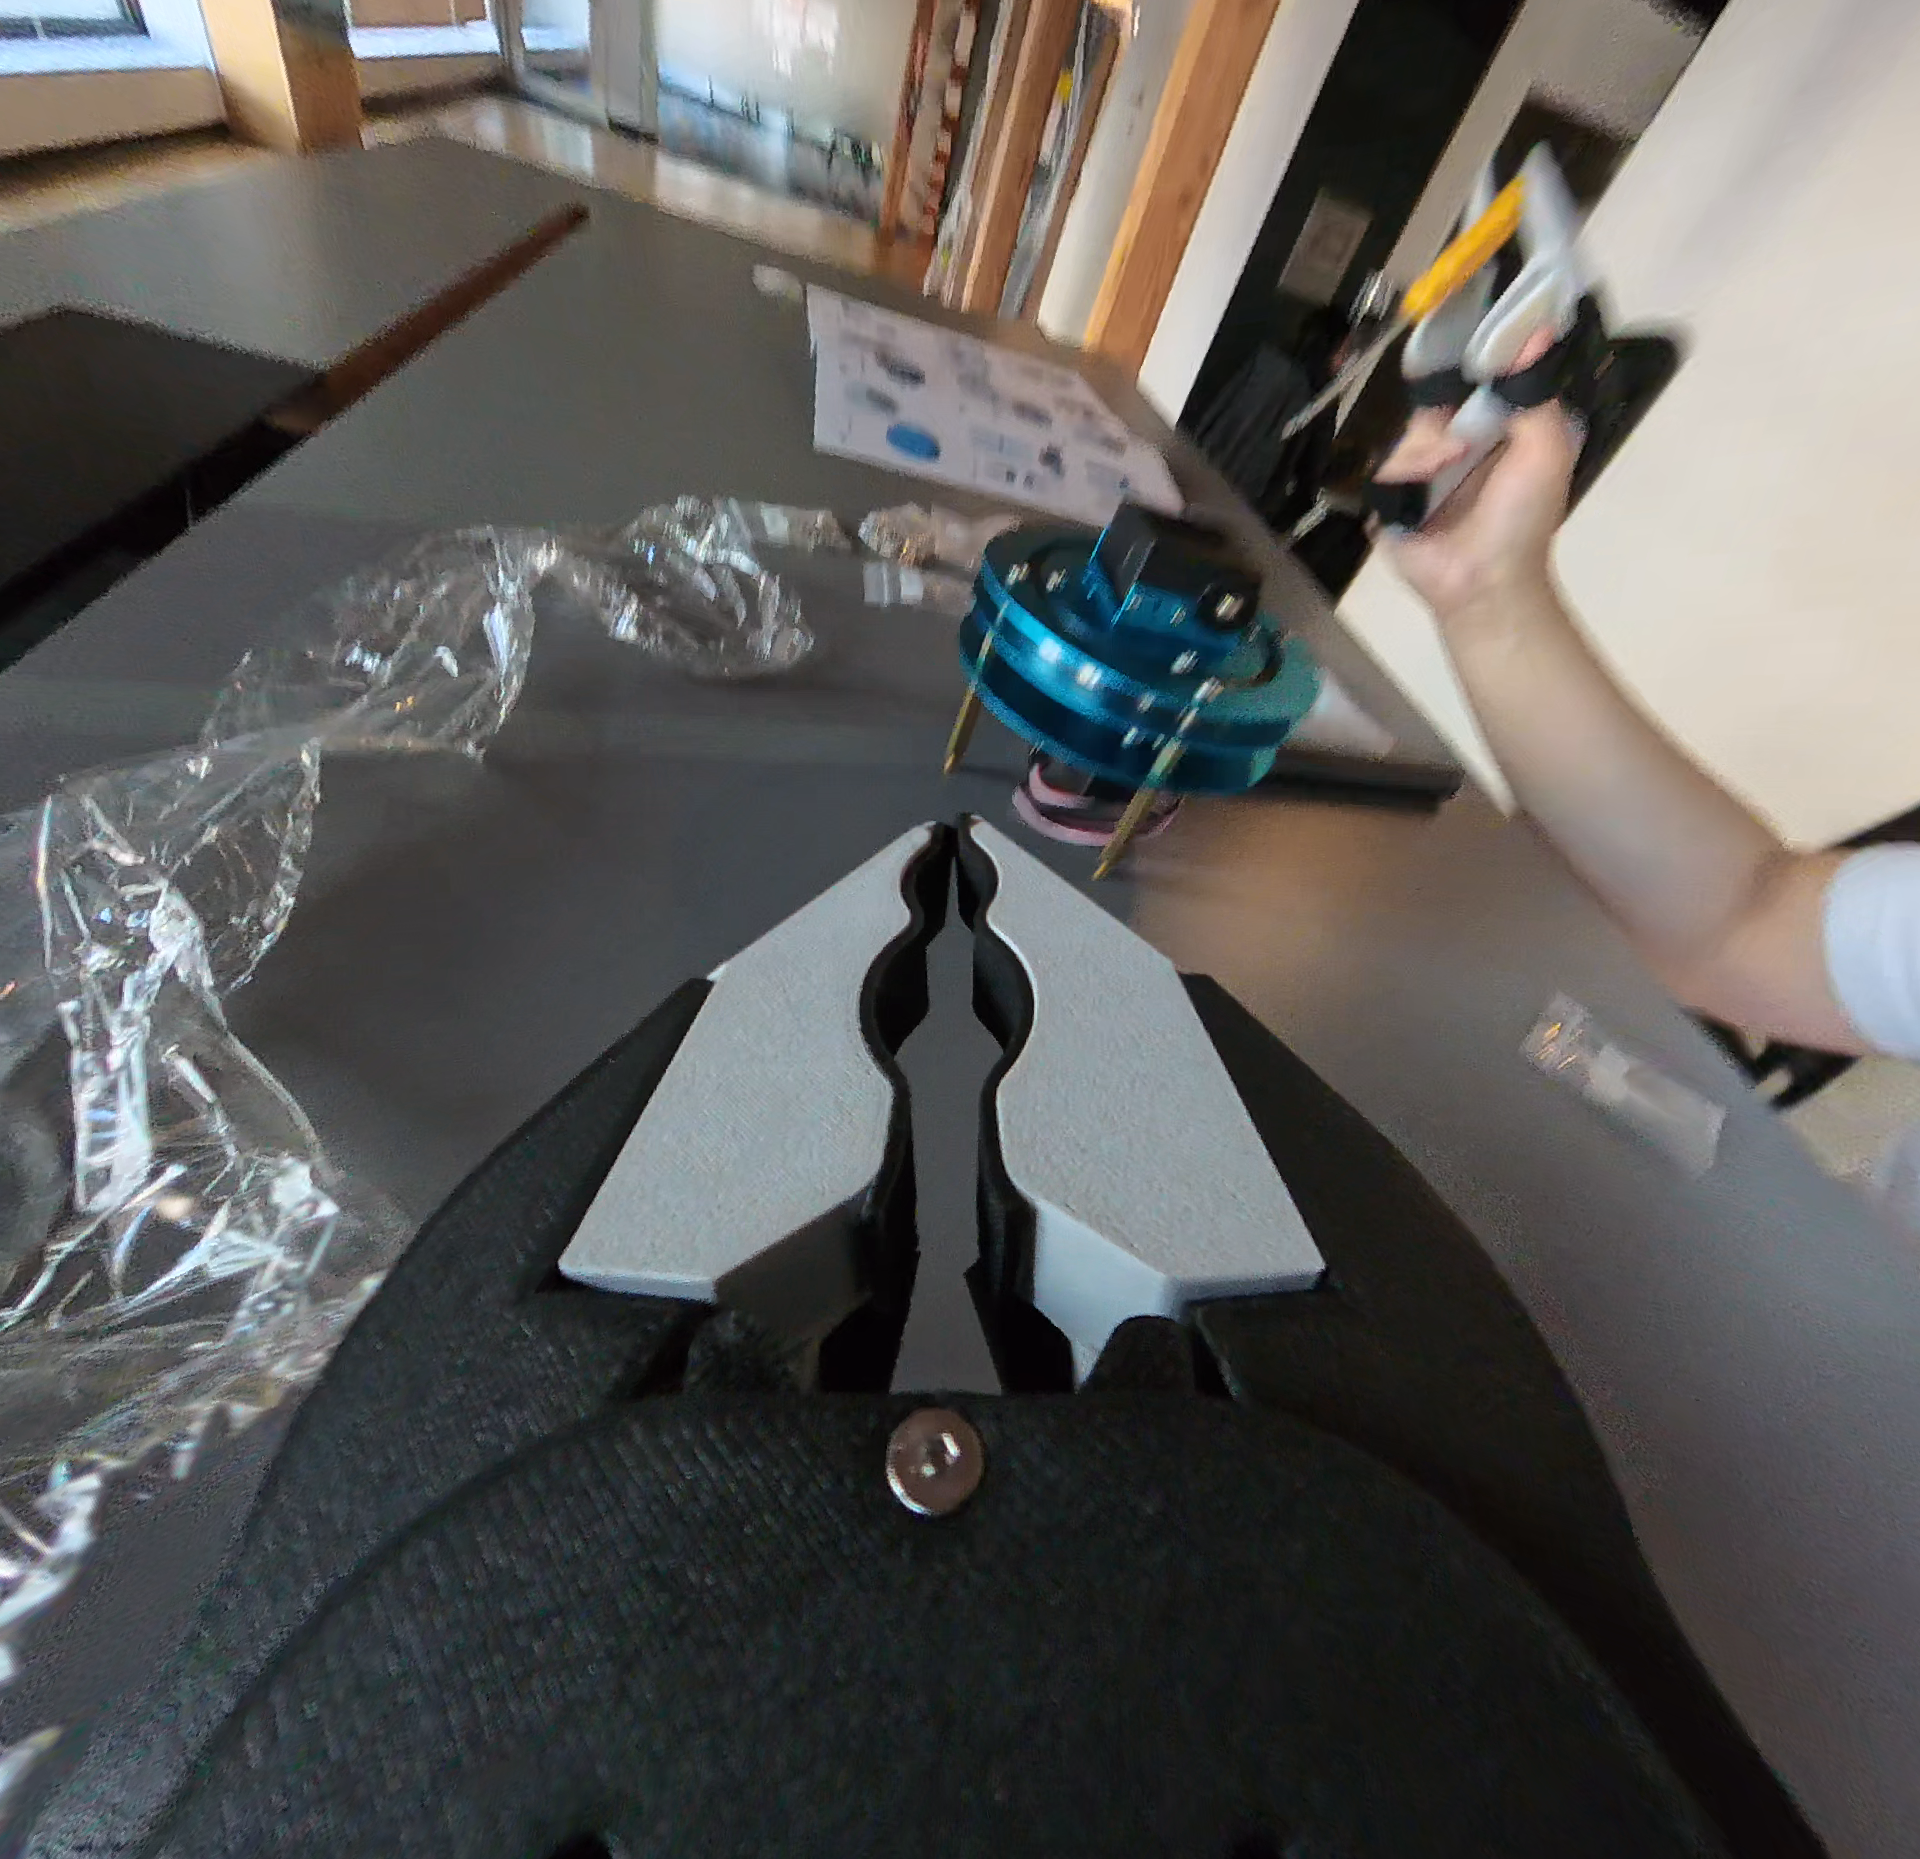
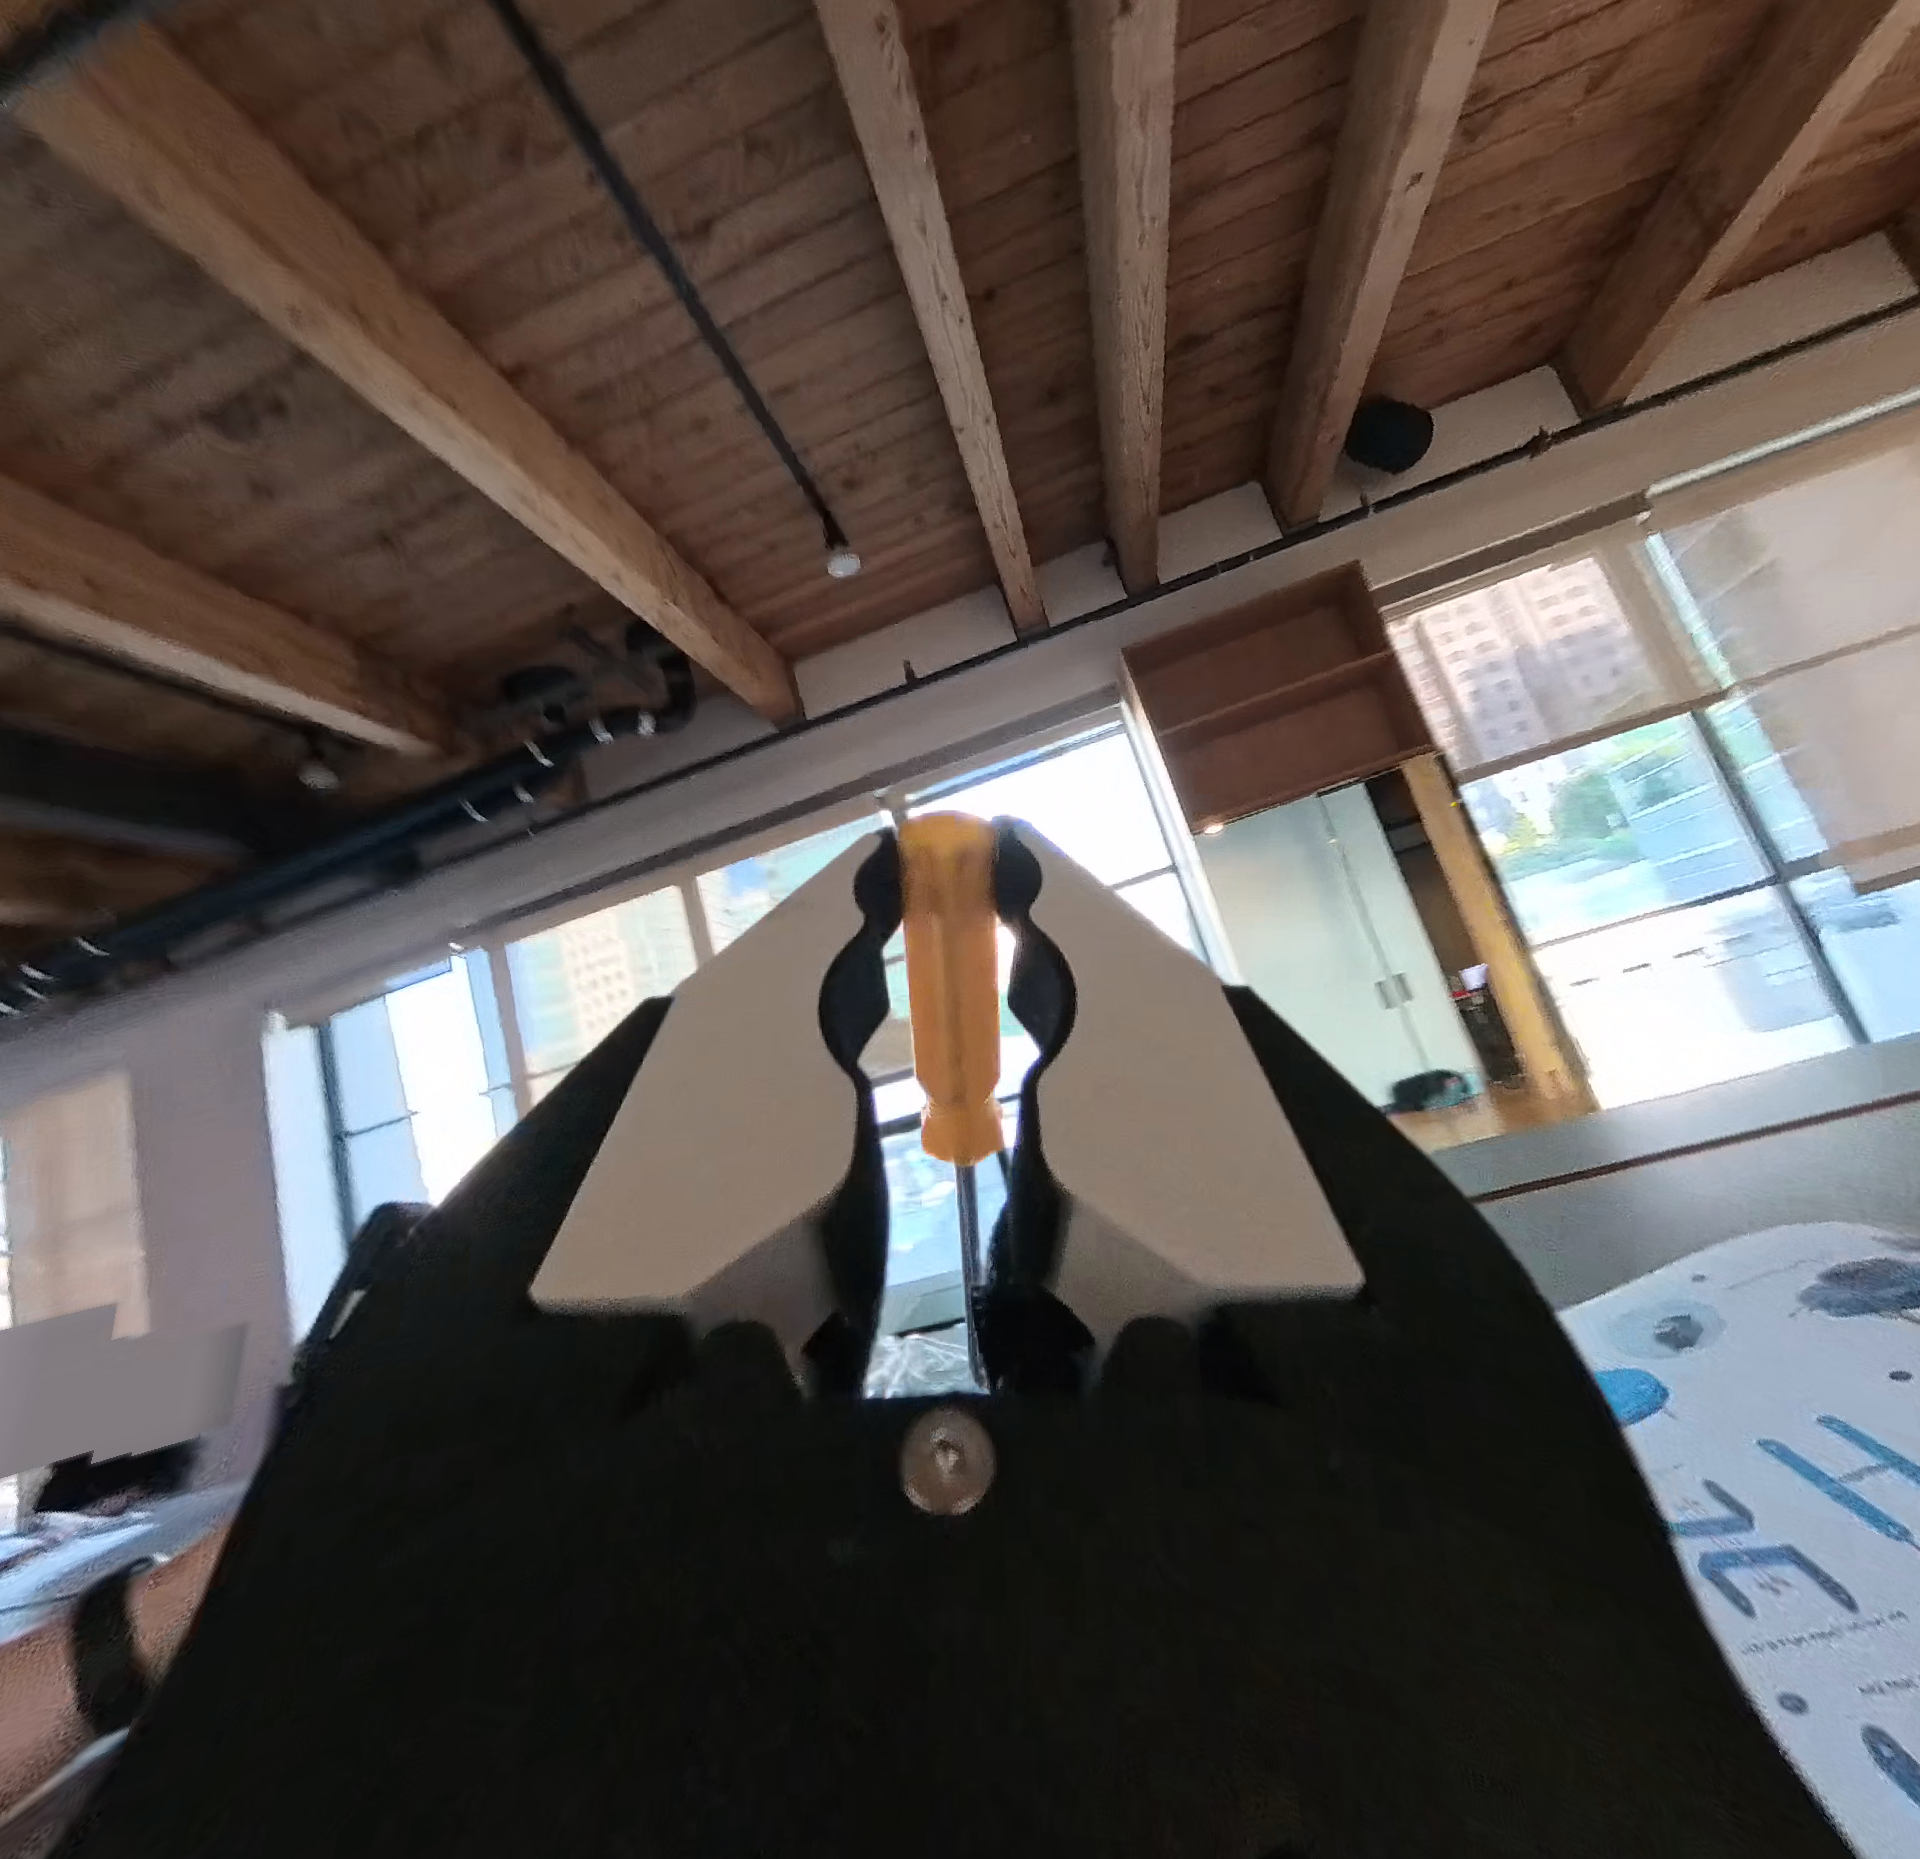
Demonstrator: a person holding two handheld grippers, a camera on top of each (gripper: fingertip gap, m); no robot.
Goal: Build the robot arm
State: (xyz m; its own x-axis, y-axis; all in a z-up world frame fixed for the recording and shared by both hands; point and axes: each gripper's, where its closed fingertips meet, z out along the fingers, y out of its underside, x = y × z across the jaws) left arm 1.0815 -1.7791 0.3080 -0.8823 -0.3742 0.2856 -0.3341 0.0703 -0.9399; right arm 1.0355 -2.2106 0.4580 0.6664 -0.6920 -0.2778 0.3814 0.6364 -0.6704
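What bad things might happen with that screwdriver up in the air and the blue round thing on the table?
The right gripper pinches the yellow screwdriver only by its handle end, raised high; it might slip and fall. The blue round part stands on thin pins and could tip if bumped. The plastic wrap might snag the shut left gripper.

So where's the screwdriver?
The right gripper holds the screwdriver by its handle, raised toward the ceiling, right of the blue disc.

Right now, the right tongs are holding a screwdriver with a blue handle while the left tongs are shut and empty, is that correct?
Not quite: the screwdriver handle is orange-yellow, not blue, as the right wrist view shows. The right tongs do hold it, and the left tongs are shut and empty.
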